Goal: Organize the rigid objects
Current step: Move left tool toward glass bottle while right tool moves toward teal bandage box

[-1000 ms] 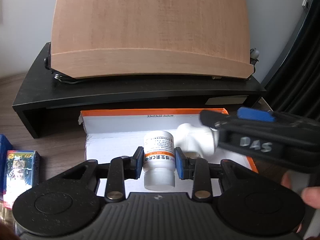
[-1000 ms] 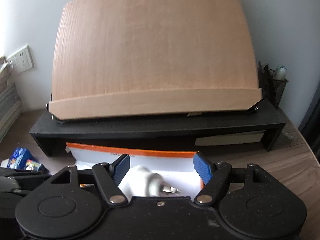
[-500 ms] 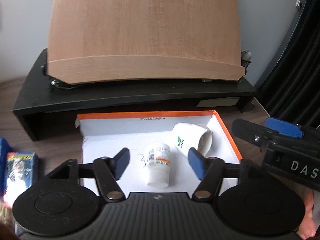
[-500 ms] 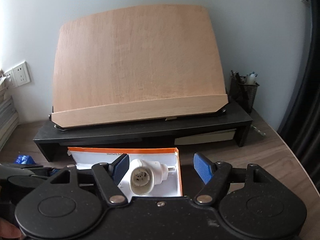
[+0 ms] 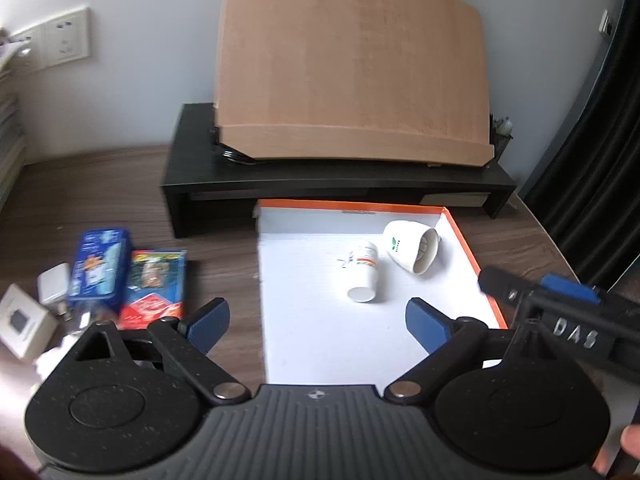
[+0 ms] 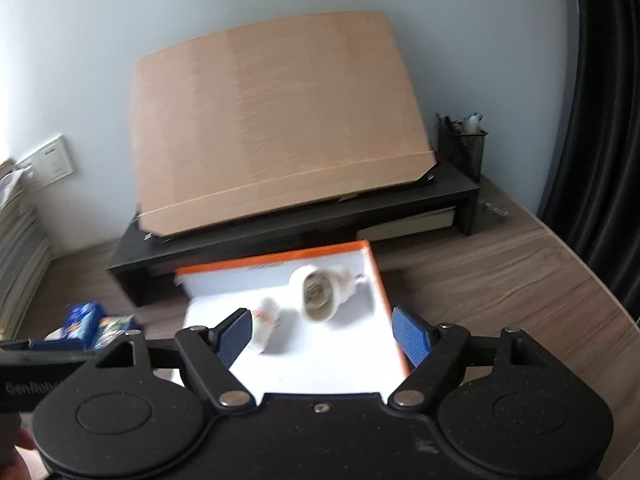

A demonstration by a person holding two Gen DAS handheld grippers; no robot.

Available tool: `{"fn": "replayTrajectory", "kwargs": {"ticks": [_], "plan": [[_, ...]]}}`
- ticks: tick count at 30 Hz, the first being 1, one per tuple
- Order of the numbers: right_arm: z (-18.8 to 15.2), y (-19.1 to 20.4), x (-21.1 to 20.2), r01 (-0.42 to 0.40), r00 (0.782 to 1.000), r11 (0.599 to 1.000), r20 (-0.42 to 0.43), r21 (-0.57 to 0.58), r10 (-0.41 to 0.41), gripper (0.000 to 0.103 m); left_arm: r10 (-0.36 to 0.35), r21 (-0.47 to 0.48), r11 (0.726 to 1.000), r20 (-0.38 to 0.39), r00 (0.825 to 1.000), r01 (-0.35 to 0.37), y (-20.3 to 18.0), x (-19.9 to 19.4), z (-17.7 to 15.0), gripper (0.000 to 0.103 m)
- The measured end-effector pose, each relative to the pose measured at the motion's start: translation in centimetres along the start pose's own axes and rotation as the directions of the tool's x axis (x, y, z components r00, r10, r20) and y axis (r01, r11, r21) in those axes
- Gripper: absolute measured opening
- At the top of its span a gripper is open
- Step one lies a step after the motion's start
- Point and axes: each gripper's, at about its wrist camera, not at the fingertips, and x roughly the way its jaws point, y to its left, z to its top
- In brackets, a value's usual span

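Rigid objects are partly sorted: a pill bottle (image 5: pixel 363 274) and white plug adapter (image 5: pixel 412 249) lie in the orange-rimmed tray (image 5: pixel 468 248), small boxes (image 5: pixel 128 276) wait on the bench (image 5: pixel 100 200), and both grippers' fingers (image 5: pixel 208 322) are opening, empty.

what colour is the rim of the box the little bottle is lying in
Orange; the box rim runs around a white floor holding the bottle. Left wrist view shows it best.

Matt wood-grain table (image 5: pixel 100 196), smooth pale wooden board (image 5: pixel 352 60), white cardboard tray (image 5: pixel 320 340) with orange rim, glossy white plastic bottle (image 5: pixel 362 276), speckled matt black plastic gripper body.
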Motion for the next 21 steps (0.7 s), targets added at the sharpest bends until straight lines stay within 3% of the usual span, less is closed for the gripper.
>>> {"fn": "replayTrajectory", "kwargs": {"ticks": [21], "plan": [[-4.2, 9.3, -4.3, -0.158, 0.987, 0.980, -0.036, -0.119, 0.155, 0.091, 0.106, -0.126, 0.987, 0.068, 0.992, -0.097, 6.9, -8.1, -4.1, 0.099]]}}
